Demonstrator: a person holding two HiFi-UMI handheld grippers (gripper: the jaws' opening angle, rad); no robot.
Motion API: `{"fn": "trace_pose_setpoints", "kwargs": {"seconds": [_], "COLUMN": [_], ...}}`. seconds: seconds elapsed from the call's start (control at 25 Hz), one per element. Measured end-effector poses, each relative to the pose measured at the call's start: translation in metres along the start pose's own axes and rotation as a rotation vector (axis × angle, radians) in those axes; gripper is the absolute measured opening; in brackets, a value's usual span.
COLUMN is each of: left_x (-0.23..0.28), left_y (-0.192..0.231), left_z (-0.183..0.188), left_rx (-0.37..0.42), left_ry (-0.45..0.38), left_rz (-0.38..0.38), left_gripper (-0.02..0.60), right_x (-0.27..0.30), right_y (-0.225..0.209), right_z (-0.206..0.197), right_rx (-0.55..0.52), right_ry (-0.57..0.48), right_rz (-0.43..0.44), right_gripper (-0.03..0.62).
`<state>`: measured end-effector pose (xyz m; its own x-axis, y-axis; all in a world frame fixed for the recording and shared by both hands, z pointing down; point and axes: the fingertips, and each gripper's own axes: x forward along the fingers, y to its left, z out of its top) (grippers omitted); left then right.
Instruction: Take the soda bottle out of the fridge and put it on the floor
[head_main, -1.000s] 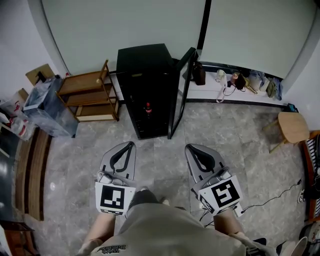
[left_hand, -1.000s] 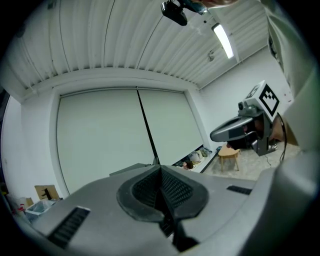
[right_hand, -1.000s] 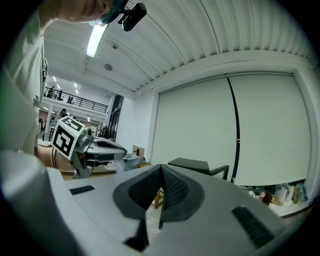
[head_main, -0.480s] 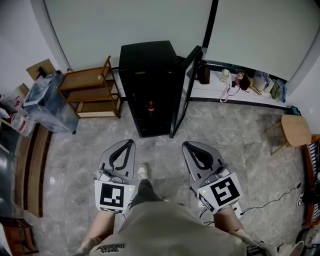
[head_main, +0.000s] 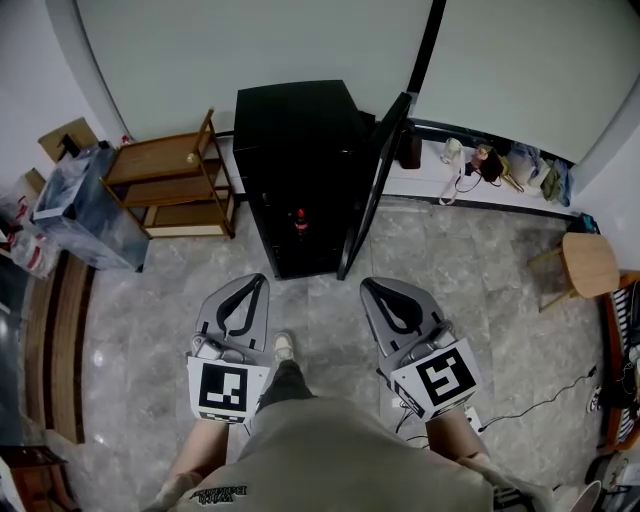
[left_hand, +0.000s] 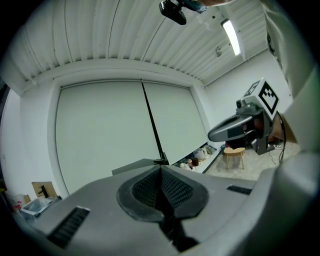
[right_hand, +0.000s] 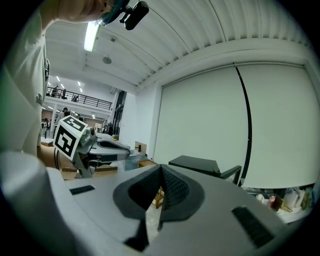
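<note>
- Since the grey marbled floor (head_main: 150, 320) fills most of the head view, I'll start there: the person stands on it facing the fridge, with both grippers held out low in front.
- Behind everything runs a pale panelled wall (head_main: 250, 50) with a dark vertical strip in it.
- Next biggest is the black fridge (head_main: 295, 130), standing against that wall with its door (head_main: 372, 185) swung open to the right.
- Just left of the fridge sits a wooden shelf unit (head_main: 165, 175), with a clear plastic bin (head_main: 85, 215) beside that.
- Over on the right there's a small round wooden stool (head_main: 585, 262), well apart from the fridge.
- Left gripper (head_main: 254, 284): its own view shows the ribbed pads pressed together at the tip with nothing between them, so it's closed and empty.
- Right gripper (head_main: 373, 288): same deal, jaws closed on each other and holding nothing.
- Both grippers point toward the fridge and are well short of it.
- Soda bottle (head_main: 298, 222): dark with a bit of red on it, standing upright on a shelf inside the open fridge, near the front edge, with neither gripper touching it.
- Smallest bit: one pale shoe (head_main: 284, 347) pokes out between the two grippers.
</note>
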<state>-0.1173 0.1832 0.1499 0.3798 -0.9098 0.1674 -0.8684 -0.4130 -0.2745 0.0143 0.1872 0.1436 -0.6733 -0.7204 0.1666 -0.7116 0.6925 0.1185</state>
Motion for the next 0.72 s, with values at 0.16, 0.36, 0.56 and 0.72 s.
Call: {"fn": "trace_pose_setpoints", "kwargs": {"seconds": [0.16,0.36,0.56,0.72], "left_x": [0.027,0.069,0.111,0.141], "left_y": [0.030,0.074,0.124,0.159], "left_z": [-0.010,-0.023,-0.032,-0.043], "left_rx": [-0.011,-0.010,0.001,0.010], "left_ry": [0.005,0.027,0.033,0.035], "left_rz": [-0.012,-0.051,-0.095,-0.125], "left_gripper": [0.006,0.006,0.006,0.006], "right_x": [0.041,0.099,0.162,0.207], "right_y": [-0.011,-0.028,-0.042,-0.053], "right_z": [-0.002,-0.002,0.000,0.005], "right_rx": [-0.003,0.012,0.026,0.049], "right_ry": [0.028,0.074,0.121,0.119], "right_rz": [-0.009,-0.027,-0.057,-0.096], "right_gripper": [-0.005,-0.005,-0.005,-0.005]}}
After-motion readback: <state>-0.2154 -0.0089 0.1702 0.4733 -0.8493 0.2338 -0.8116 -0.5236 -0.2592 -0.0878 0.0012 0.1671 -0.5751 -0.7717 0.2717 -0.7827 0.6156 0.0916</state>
